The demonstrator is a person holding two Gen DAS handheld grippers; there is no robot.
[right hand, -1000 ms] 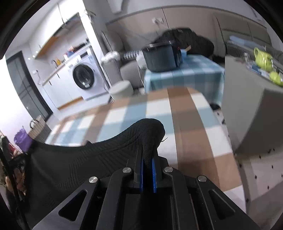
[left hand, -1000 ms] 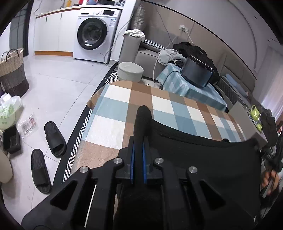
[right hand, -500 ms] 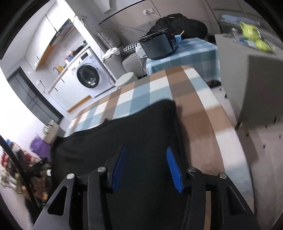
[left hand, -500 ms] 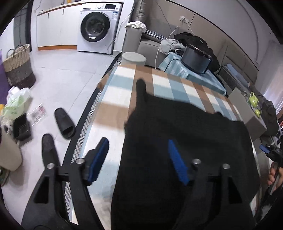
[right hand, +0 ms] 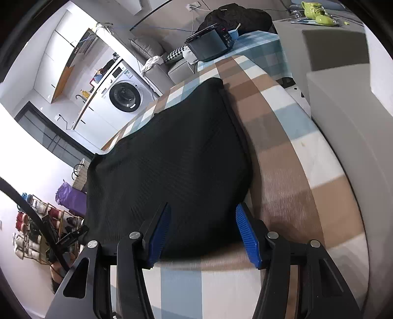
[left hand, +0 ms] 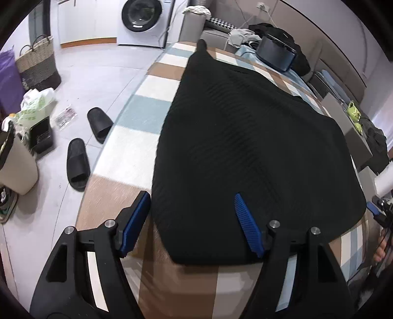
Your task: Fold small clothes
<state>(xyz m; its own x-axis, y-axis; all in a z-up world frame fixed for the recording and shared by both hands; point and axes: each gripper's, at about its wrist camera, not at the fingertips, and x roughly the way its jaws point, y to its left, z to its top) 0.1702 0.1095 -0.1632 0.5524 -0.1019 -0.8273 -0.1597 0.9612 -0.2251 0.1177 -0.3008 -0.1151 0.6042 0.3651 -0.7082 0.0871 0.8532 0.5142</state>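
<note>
From the left wrist, the left gripper (left hand: 190,220) stood spread wide with nothing pinched, its blue pads (left hand: 133,222) clear of the cloth. The black garment (left hand: 245,152) lay flat on the checked tablecloth (left hand: 152,98), stretching away ahead of the tongs; its near hem sat between the two fingers, the left pad just off the cloth's left edge and the right pad over the fabric. A narrow tip of the garment poked out at the far end. Off to the left of the tongs, two black slippers (left hand: 86,144) sat on the floor, with a woven basket (left hand: 36,63) farther out and a washing machine (left hand: 145,19) far ahead.

From the right wrist, the right gripper (right hand: 203,233) was let go too, jaws opening, gripping nothing. The black garment (right hand: 172,159) ran ahead and to the left of the tongs, its near right corner lying between the fingers, the right pad (right hand: 248,235) just beyond the cloth's edge over bare checked tablecloth (right hand: 289,152). The washing machine (right hand: 125,95) stood far ahead on the left, and a dark appliance (right hand: 211,44) sat on a second covered table beyond the garment.
</note>
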